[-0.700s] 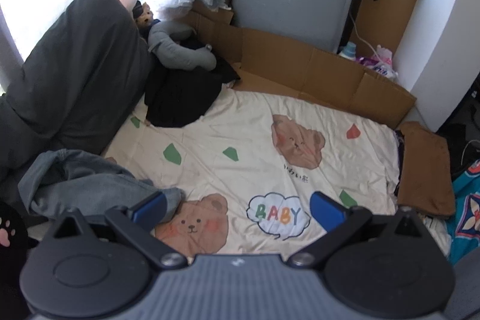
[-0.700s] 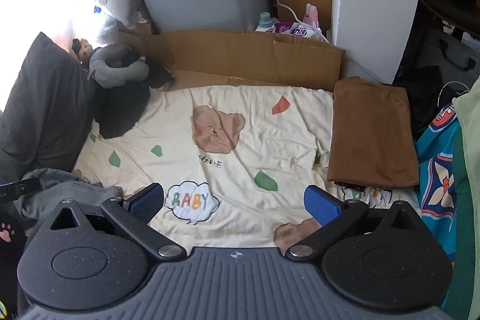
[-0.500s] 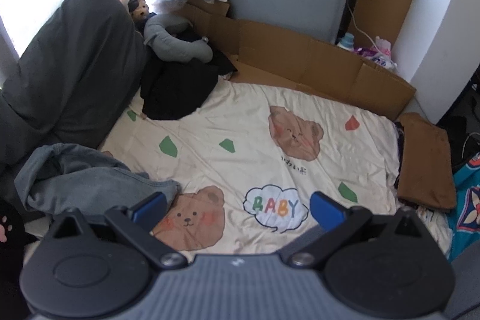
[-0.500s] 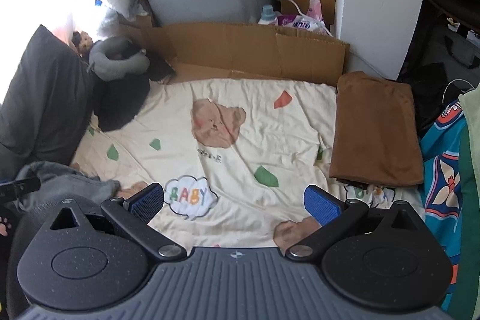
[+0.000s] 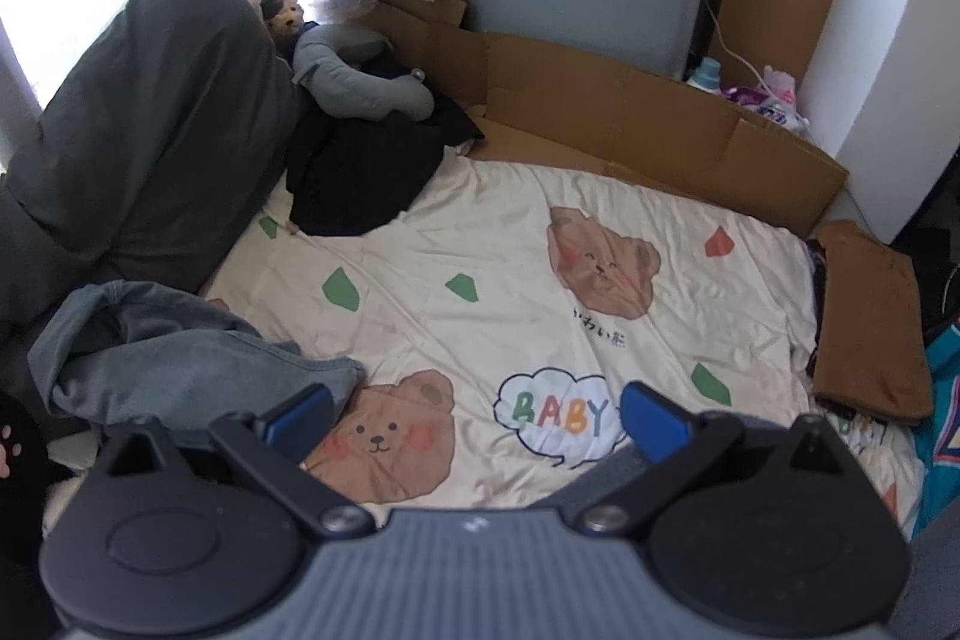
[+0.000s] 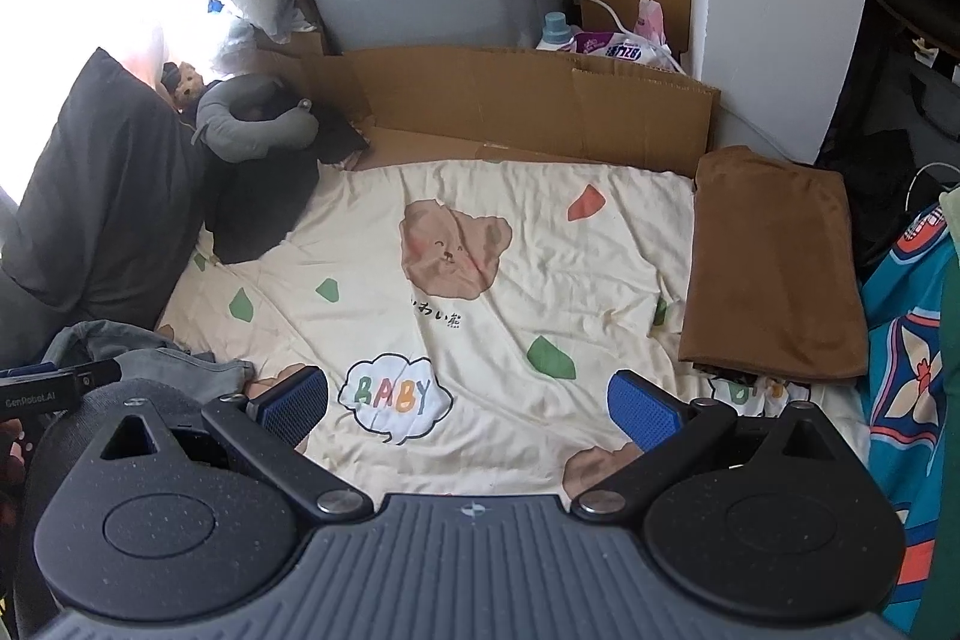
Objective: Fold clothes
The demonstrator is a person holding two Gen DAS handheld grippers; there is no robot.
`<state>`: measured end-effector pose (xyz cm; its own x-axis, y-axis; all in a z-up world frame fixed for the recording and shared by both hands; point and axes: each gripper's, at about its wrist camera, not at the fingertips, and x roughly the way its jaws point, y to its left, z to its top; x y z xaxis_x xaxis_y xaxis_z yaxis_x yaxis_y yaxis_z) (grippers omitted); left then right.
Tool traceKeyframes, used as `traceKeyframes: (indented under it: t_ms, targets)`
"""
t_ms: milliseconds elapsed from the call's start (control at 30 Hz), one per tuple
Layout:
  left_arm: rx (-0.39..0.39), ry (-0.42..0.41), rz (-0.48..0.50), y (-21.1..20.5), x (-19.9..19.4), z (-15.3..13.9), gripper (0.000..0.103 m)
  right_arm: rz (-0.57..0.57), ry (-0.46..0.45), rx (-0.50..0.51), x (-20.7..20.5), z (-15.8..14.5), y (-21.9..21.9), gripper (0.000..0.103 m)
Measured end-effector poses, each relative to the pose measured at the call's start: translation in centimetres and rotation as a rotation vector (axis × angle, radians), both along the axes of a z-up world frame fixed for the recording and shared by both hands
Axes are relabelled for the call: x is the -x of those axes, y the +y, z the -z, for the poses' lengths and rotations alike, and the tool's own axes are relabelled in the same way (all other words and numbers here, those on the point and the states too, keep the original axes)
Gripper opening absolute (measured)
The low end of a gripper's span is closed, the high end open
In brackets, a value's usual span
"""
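A crumpled grey garment (image 5: 174,346) lies at the near left of the cream bear-print bedsheet (image 5: 516,280), and the right wrist view catches its edge (image 6: 174,358). A folded brown garment (image 6: 774,268) rests at the sheet's right side, also in the left wrist view (image 5: 870,328). A black garment (image 5: 360,178) is heaped at the far left. My left gripper (image 5: 474,418) hovers open above the sheet, its left pad just beside the grey garment. My right gripper (image 6: 468,406) is open over the "BABY" print, holding nothing.
A dark grey pillow (image 5: 150,148) and a grey neck pillow (image 5: 360,76) line the left side. Cardboard (image 6: 528,100) walls the far edge in front of a grey panel. A blue patterned cloth (image 6: 912,340) lies at the right.
Both views have slid slightly toward the far edge of the bed, showing a little more of the grey garment. The jaws of both grippers stay wide.
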<state>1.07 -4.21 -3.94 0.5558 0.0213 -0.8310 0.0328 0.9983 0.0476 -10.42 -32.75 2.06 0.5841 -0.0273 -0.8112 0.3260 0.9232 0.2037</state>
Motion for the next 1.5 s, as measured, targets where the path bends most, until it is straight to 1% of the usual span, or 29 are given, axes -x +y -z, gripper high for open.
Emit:
traceKeyframes:
  t_ms: [100,267,467,833,1200,1500]
  targets:
    - [0.008,-0.005,-0.001,0.2,0.0,0.2,0.103,-0.001,0.006,0.016,-0.1,-0.2,0.3,0.103]
    - [-0.011,-0.028,-0.005,0.0,0.0,0.4,0.103,0.004,0.005,0.004,-0.1,-0.1,-0.1,0.103]
    - [0.007,-0.011,-0.008,0.3,-0.5,1.1,0.103,0.009,0.003,-0.001,0.0,0.2,-0.3,0.103]
    - [-0.012,-0.014,-0.010,0.3,-0.7,1.3,0.103,0.016,0.002,-0.015,-0.4,0.7,-0.5,0.103]
    - [0.002,-0.007,-0.008,0.6,-1.0,1.4,0.103,0.022,0.002,-0.007,-0.5,0.6,-0.6,0.103]
    - [-0.006,-0.014,0.006,0.7,-0.9,1.4,0.103,0.024,-0.002,-0.009,-0.5,0.6,-0.7,0.103]
